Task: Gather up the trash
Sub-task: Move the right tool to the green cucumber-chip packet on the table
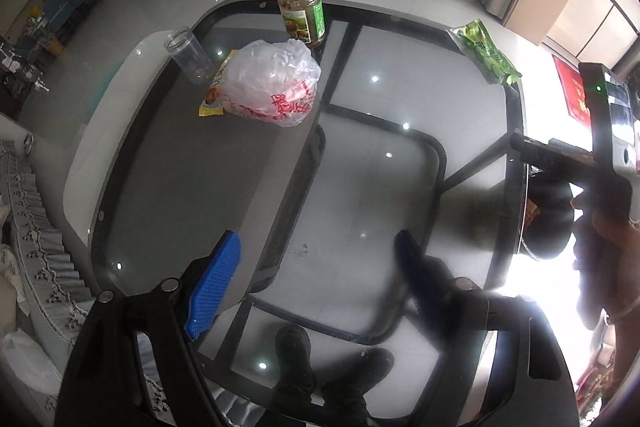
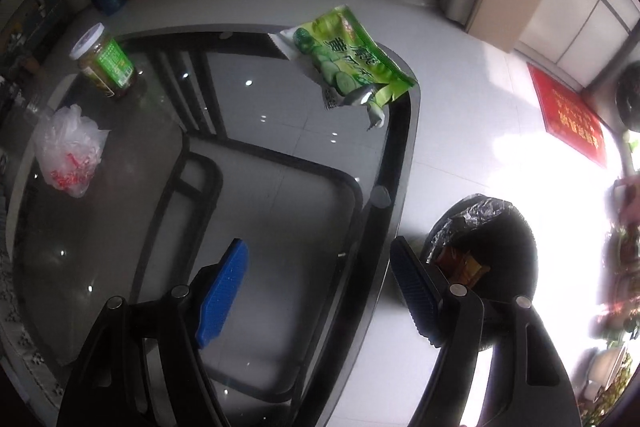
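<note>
Because the bin (image 2: 484, 247) stood on the floor just off the table's right edge, whatever was gathered had only a short way to go, and a brown wrapper (image 2: 464, 265) already lay inside its black liner. On the glass table (image 1: 168, 163), taken from the left, stood a clear cup (image 1: 188, 55), upright; beside it a yellow packet (image 1: 214, 95) lay half under a crumpled plastic bag (image 1: 272, 87), touching it. Behind the bag a jar (image 1: 302, 13) with a white lid stood upright, and far to the right a green packet (image 1: 486, 55) lay at the table's corner. That spread seemed to suit one tool per side.

The left gripper (image 1: 320, 259) hung over bare glass with its jaws wide and nothing between them. The right gripper (image 2: 320, 287) was likewise spread and empty, one finger over the glass, the other over the bin's rim.

The left view alone showed the cup, the yellow packet, the person's shoes (image 1: 296, 359) beneath the glass, and the hand (image 1: 604, 227) carrying the right tool. The right view alone looked into the bin and showed the green packet torn open, with its silver lining exposed.
</note>
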A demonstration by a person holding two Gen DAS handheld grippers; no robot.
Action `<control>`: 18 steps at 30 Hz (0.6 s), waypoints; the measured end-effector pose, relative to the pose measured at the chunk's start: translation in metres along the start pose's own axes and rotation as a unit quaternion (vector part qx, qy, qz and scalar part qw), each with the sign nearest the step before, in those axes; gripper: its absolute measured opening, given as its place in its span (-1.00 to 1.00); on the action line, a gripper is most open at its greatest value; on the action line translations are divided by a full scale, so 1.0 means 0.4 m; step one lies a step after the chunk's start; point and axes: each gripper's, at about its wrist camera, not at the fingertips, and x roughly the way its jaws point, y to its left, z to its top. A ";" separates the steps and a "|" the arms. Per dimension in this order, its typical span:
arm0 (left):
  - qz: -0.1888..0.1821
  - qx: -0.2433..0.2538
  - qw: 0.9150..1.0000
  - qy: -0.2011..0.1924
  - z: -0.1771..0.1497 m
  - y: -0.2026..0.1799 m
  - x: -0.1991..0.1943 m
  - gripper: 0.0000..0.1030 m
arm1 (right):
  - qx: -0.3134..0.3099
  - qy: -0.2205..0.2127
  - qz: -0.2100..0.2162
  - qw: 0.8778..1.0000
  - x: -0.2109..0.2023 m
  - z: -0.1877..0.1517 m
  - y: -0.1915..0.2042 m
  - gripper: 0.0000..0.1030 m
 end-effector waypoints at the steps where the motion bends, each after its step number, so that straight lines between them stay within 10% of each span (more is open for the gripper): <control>1: 0.000 -0.004 1.000 -0.001 -0.001 0.010 0.001 0.51 | -0.002 -0.001 -0.002 1.000 0.011 0.021 0.006 0.38; 18: 0.008 -0.051 0.999 0.007 -0.022 0.149 0.040 0.51 | -0.062 -0.038 -0.048 0.996 0.208 0.283 0.095 0.38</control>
